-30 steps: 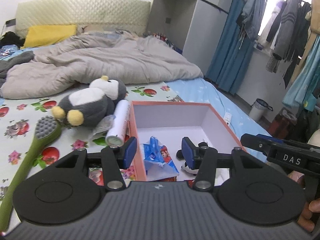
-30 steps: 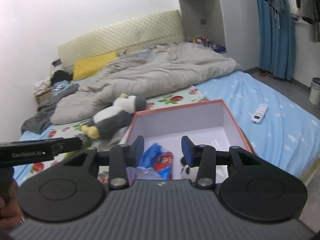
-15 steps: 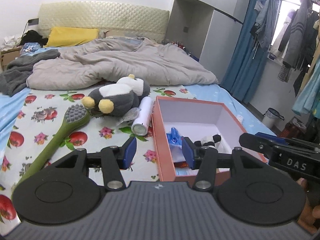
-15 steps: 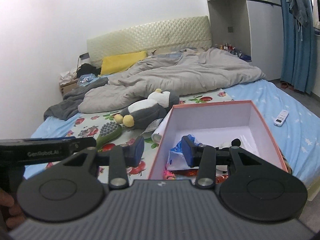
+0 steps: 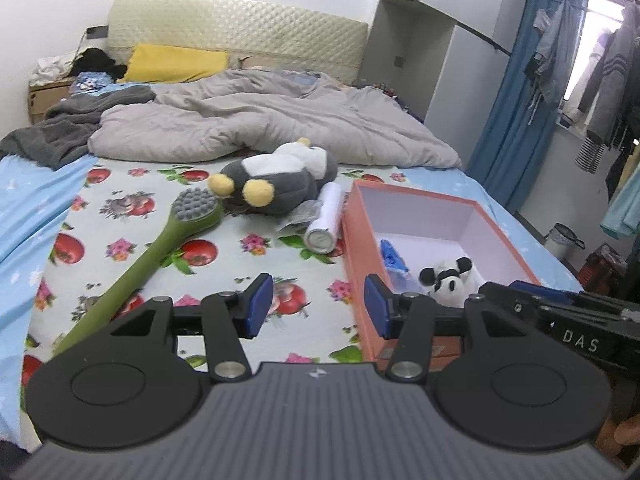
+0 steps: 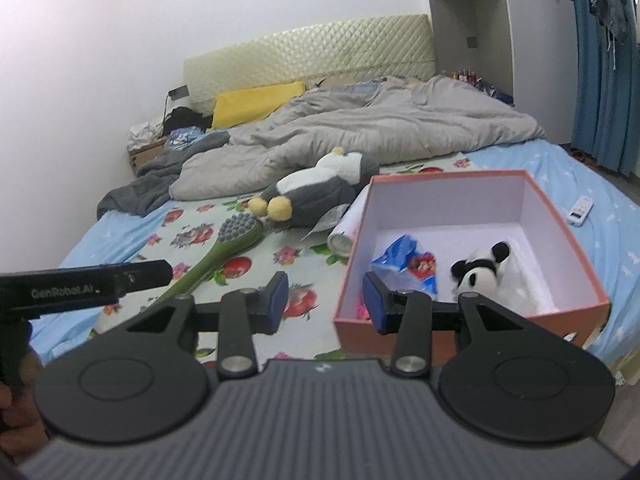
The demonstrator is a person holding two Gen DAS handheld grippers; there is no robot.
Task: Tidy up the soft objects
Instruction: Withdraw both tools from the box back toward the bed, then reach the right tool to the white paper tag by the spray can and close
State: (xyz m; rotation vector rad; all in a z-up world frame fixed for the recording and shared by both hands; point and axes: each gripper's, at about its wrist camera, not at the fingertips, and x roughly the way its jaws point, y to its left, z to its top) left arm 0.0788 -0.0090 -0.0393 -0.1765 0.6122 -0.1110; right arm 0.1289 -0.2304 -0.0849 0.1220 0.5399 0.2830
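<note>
Two handheld tongs, left tongs [image 5: 316,306] and right tongs [image 6: 325,304], are hovering part-open and empty over a bed [image 5: 120,236] spread with a fruit-print sheet. A penguin plush [image 5: 276,184] is lying on the sheet beside a white tube [image 5: 326,220] and a green long-handled brush [image 5: 160,248], just left of an open orange box [image 6: 568,224]. A small panda plush [image 6: 480,268] and a blue snack packet [image 6: 404,260] are sitting inside the box. The bulky penguin may be slipping from narrow pads if pinched at its rounded body, and a careless reach risks dragging the tube or nudging the box toward the mattress edge
</note>
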